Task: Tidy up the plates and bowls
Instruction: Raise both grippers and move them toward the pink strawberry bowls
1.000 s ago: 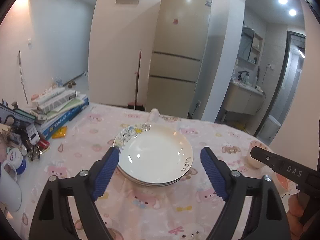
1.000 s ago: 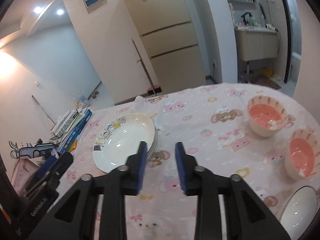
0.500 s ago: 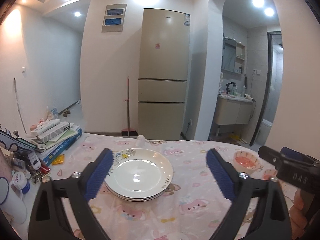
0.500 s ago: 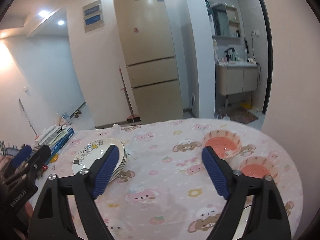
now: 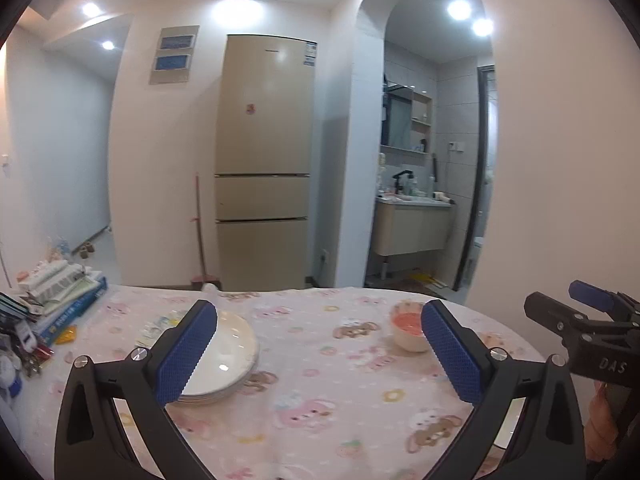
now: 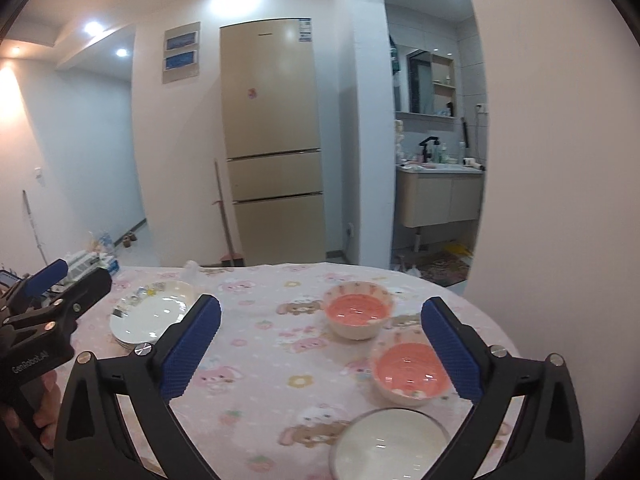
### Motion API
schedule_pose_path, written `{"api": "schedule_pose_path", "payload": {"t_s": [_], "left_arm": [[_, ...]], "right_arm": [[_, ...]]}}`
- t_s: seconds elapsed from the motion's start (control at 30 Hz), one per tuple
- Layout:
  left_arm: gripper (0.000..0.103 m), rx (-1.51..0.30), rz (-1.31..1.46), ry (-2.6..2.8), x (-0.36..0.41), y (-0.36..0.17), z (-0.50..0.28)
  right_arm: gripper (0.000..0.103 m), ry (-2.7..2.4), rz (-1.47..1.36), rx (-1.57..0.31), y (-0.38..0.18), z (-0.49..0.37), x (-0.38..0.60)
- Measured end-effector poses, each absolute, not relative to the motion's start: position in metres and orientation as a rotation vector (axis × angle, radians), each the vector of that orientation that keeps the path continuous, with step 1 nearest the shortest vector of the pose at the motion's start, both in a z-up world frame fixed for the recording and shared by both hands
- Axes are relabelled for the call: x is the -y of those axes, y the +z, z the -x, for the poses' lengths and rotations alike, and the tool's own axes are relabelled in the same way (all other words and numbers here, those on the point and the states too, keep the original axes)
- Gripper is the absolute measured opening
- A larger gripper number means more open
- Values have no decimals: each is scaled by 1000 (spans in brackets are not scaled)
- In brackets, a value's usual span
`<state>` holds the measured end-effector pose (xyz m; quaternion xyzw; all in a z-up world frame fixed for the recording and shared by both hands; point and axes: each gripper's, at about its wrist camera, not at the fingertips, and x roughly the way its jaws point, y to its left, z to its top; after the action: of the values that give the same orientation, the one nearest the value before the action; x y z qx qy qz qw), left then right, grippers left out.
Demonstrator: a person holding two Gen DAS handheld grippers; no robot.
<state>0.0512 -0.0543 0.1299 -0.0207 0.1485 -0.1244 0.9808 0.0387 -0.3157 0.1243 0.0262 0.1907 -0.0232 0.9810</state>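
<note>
The left gripper (image 5: 318, 346) is hovering above the table (image 5: 328, 392) with its blue-padded fingers spread wide and nothing between them. The right gripper (image 6: 320, 344) is doing the same — jaws fully apart, holding nothing.

The stack of plates (image 5: 230, 354) is sitting on the left side of the pink cartoon-print tablecloth; its plates are white and glossy, catching a ceiling-light glint, with a small printed pattern along the far left rim. In the left wrist view the left finger is covering part of the stack. In the right wrist view the same stack (image 6: 150, 314) is lying left of the gripper, well apart from the bowls.

Two bowls are resting on the right side of the table. The far bowl (image 6: 357, 315) is pale outside and coral-pink inside, with a patterned rim; the near bowl (image 6: 410, 374) is looking much the same, sitting just beside it and partly behind the right finger. Close to the camera, a glass-rimmed dish with a white inside (image 6: 390, 444) is sitting near the table's edge — just in front of the near bowl.

A pile of books and boxes (image 5: 60, 296) is lying at the table's left edge, and a tall beige fridge (image 5: 264, 164) is standing against the wall behind.
</note>
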Motion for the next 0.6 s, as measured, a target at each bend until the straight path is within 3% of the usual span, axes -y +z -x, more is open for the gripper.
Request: {"api": "schedule_pose_path", "payload": {"t_s": [0.6], "left_arm": [[103,-469,-34,-430,151,84,-55]], "right_arm": [[100,-226,-114,-466,91,-15,409]]}}
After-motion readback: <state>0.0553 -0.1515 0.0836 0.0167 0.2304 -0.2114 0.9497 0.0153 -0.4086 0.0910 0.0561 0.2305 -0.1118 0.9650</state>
